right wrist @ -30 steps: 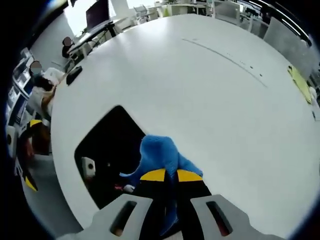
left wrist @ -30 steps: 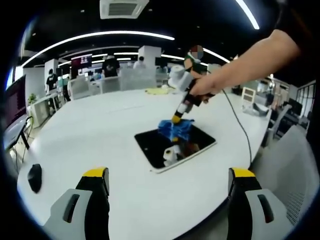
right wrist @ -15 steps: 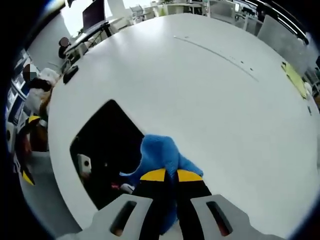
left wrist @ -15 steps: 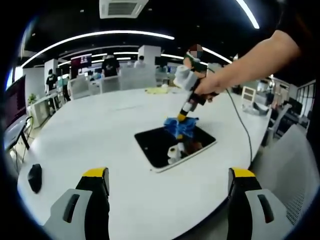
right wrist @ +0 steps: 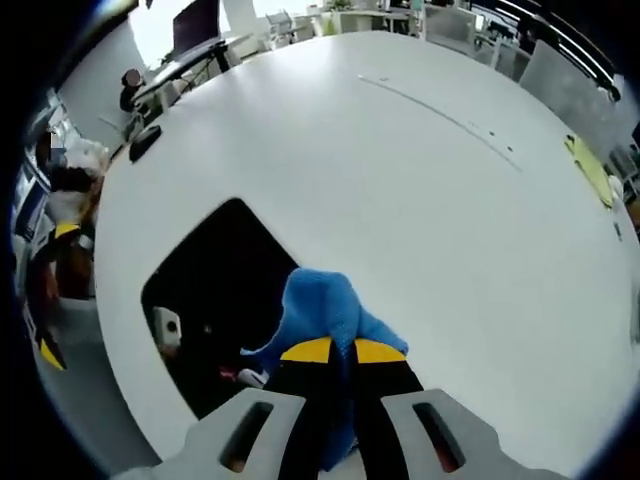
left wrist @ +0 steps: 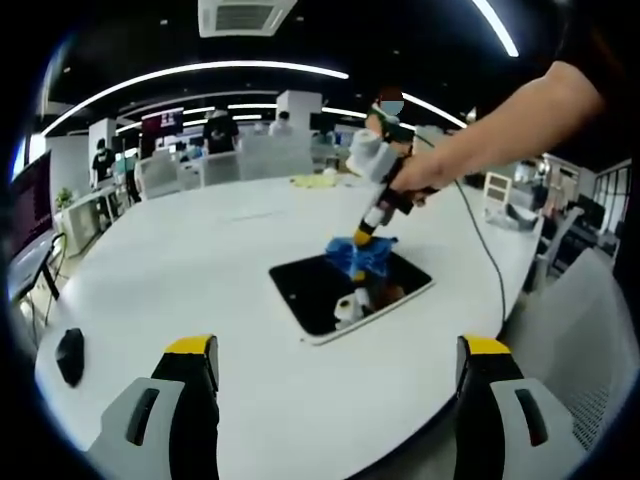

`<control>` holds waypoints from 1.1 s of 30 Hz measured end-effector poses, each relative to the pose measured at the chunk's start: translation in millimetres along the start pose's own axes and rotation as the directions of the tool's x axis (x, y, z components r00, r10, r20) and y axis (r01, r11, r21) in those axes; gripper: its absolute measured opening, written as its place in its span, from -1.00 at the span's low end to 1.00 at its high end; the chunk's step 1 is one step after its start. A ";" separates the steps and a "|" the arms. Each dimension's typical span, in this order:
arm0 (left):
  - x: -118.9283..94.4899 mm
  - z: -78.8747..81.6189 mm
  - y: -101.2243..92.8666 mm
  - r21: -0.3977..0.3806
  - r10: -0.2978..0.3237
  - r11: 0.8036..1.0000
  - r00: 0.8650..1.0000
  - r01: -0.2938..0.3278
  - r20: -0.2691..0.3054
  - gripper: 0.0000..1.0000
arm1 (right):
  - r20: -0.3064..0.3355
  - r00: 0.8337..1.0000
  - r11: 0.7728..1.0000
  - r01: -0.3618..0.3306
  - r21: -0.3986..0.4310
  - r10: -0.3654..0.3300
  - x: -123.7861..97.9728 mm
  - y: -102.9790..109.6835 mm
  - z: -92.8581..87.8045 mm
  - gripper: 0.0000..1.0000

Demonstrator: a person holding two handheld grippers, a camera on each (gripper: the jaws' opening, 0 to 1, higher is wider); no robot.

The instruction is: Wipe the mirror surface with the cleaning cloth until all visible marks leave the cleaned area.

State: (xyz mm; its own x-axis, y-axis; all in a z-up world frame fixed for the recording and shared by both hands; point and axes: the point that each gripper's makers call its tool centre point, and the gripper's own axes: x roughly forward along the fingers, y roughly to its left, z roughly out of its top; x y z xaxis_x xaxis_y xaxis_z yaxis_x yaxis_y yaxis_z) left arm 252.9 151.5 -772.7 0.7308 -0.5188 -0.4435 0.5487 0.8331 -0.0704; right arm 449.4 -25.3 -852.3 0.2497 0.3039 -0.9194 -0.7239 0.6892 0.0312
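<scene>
A dark rectangular mirror with a pale frame lies flat on the white table. In the left gripper view my right gripper, held by a person's hand, presses a blue cloth onto the mirror's far side. My left gripper hangs open near the table's front edge, well short of the mirror, nothing between its yellow-tipped jaws. In the right gripper view my right gripper is shut on the blue cloth, which rests at the edge of the mirror.
A black computer mouse lies at the table's left front and shows again as a mouse. A yellow cloth lies at the far side. Chairs and people stand around the table. A cable trails from the right gripper.
The right gripper has slid the cloth slightly to the right across the mirror and a little back. The left gripper has stayed still.
</scene>
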 end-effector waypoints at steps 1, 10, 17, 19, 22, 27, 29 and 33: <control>0.1 -0.5 0.5 0.002 0.001 1.000 1.000 -0.001 0.000 0.99 | 0.000 1.000 1.000 -0.006 0.009 0.006 -0.3 1.4 -0.8 -0.97; 0.4 -0.4 1.9 0.000 0.005 1.000 1.000 -0.005 0.003 0.99 | 0.065 0.998 0.999 0.025 0.027 -0.027 -5.2 15.8 -15.7 -0.97; 0.1 0.6 0.7 0.002 0.008 1.000 1.000 -0.008 0.004 0.99 | 0.074 0.997 0.999 0.025 0.025 -0.027 -10.3 27.7 -27.1 -0.97; -0.1 1.0 0.1 0.002 0.009 1.000 1.000 -0.009 0.002 0.99 | 0.075 0.997 0.999 0.026 0.028 -0.028 -11.5 31.1 -30.2 -0.97; -0.4 1.5 0.1 0.003 0.012 1.000 1.000 -0.012 0.002 0.99 | 0.080 0.996 0.999 0.030 0.023 -0.032 -12.3 34.8 -33.4 -0.97; -0.5 1.7 0.6 0.002 0.014 1.000 1.000 -0.014 0.005 0.99 | 0.088 0.996 0.999 0.030 0.038 -0.033 -14.3 41.8 -39.5 -0.97; -0.5 2.0 0.6 0.003 0.014 1.000 1.000 -0.014 0.005 0.99 | 0.090 0.995 0.999 0.030 0.042 -0.034 -15.3 44.8 -41.8 -0.97; -0.2 1.8 1.1 0.002 0.014 1.000 1.000 -0.014 0.007 0.99 | 0.090 0.996 0.998 0.025 0.051 -0.030 -15.9 48.0 -44.5 -0.97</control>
State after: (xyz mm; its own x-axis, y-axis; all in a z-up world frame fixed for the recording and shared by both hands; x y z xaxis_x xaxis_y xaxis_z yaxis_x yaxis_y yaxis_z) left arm 254.0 152.2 -771.1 0.7416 -0.5083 -0.4378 0.5390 0.8400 -0.0621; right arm 382.0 -26.3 -853.6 0.3278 0.3409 -0.8811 -0.6836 0.7293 0.0279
